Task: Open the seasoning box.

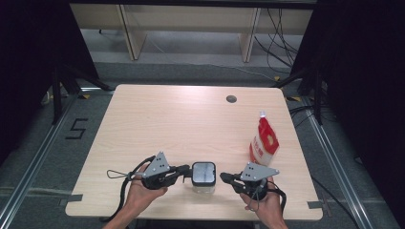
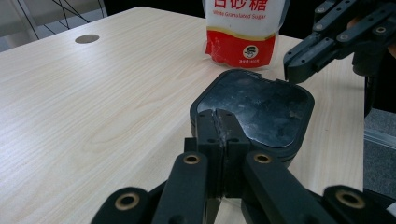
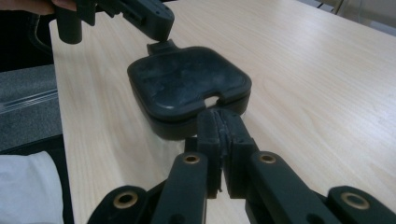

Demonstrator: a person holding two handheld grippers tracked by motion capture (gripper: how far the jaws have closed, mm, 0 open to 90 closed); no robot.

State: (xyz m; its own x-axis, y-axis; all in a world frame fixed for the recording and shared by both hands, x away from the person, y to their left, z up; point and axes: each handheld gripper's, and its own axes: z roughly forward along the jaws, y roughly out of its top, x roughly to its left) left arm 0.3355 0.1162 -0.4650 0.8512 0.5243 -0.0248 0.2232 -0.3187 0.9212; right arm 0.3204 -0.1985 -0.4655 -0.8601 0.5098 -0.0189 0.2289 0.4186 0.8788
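On the pale wood-grain table (image 1: 157,119), the clear square jar w/ black plastic lid (image 1: 204,173) sat near the front edge btwn my left gripper (image 1: 185,171) & right gripper (image 1: 223,177), both jaws shut empty, tips at the lid's side tabs, prob. to pry it.

Sugar bag (image 2: 245,30) top beyond the left gripper view's upper edge; container (image 3: 187,88) body under its lid.

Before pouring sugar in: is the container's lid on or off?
On. The black lid sits flat across the top of the clear container, level with its rim, in both gripper views.
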